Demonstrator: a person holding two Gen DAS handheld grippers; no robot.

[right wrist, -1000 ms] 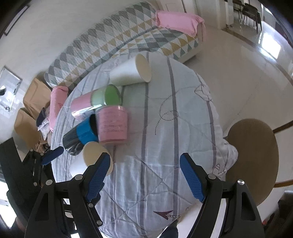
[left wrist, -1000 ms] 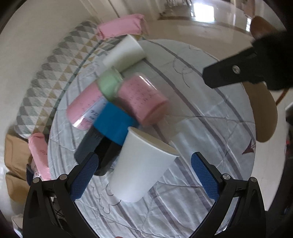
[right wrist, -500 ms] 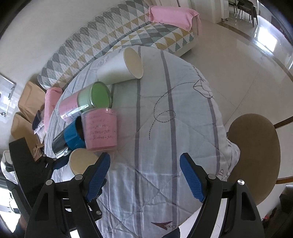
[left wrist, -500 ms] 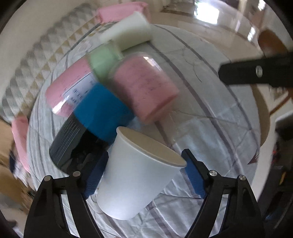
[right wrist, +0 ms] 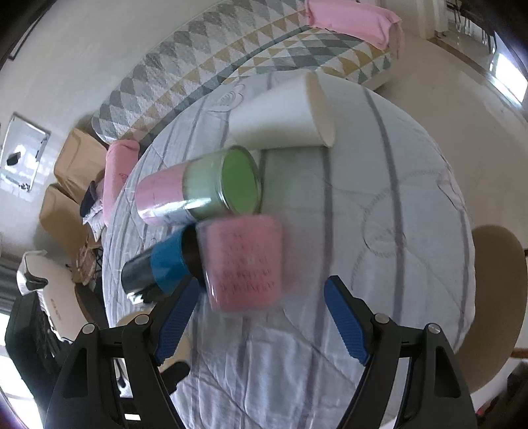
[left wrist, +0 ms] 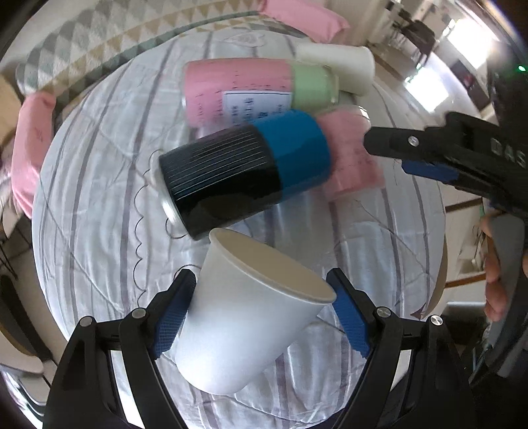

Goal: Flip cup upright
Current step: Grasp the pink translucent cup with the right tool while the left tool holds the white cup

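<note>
Round table (right wrist: 412, 204) under a white quilted cloth with grey stripes. Left gripper (left wrist: 264, 316): blue pads on either side of a white paper cup (left wrist: 250, 316), which lies tilted between them, rim toward the far right, base toward the near left; the left pad meets the cup wall, the right pad sits at the rim, so the jaws appear closed on the cup, though whether it is lifted clear of the cloth cannot be told. Just beyond it, a black and blue tumbler (left wrist: 244, 175) on its side, base pointing left. Farther off, a pink and green tumbler (left wrist: 260, 89) on its side, and at the far edge a second white paper cup (left wrist: 336, 64), also lying down. A pink cup (right wrist: 244, 264), blurred, stands mouth-down beside the tumblers. Right gripper (right wrist: 262, 320): jaws spread wide, nothing between them, hovering above the cloth near the pink cup. Beyond the table, a sofa (right wrist: 204, 76) with a triangle-patterned cover and a pink cushion (right wrist: 353, 19); a tan stool (right wrist: 495, 297) at the right.
</note>
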